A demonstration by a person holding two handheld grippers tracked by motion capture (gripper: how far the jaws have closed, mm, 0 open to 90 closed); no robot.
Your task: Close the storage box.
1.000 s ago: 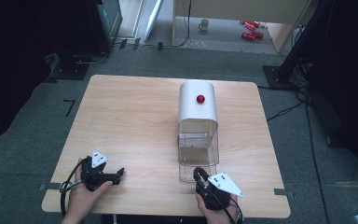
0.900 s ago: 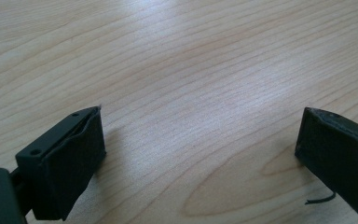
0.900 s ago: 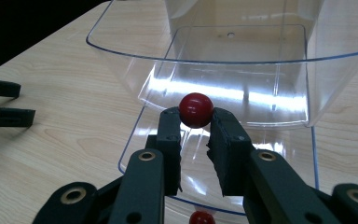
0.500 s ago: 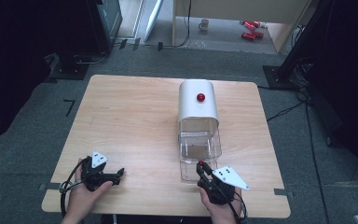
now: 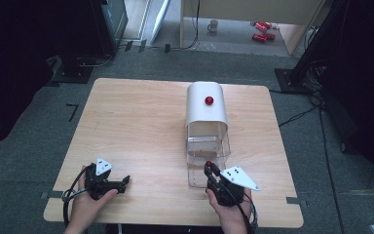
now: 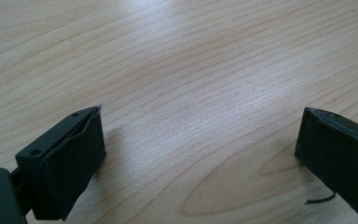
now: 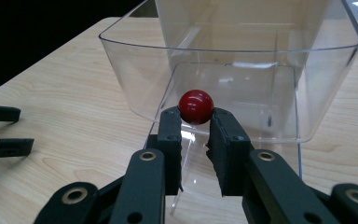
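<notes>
A small red ball [image 7: 196, 106] is pinched between the tips of my right gripper [image 7: 195, 122], which is shut on it. The ball hangs just in front of the near wall of a clear plastic bin [image 7: 135, 79]. From above, the right gripper [image 5: 209, 169] and the ball [image 5: 208, 164] are over the bin's [image 5: 191, 168] near end. Behind the bin stands a white arched cover [image 5: 199, 114] with a red knob [image 5: 209, 100]. My left gripper [image 5: 124, 181] rests at the table's front left, its jaws wide apart over bare wood [image 6: 200, 135].
The wooden table [image 5: 141, 126] has wide free room on its left half. In the right gripper view the left gripper [image 7: 2, 130] lies far off at the left. Dark floor, cables and stands surround the table.
My right gripper has risen and moved a little forward toward the clear bin. The left hand has stayed in place.
</notes>
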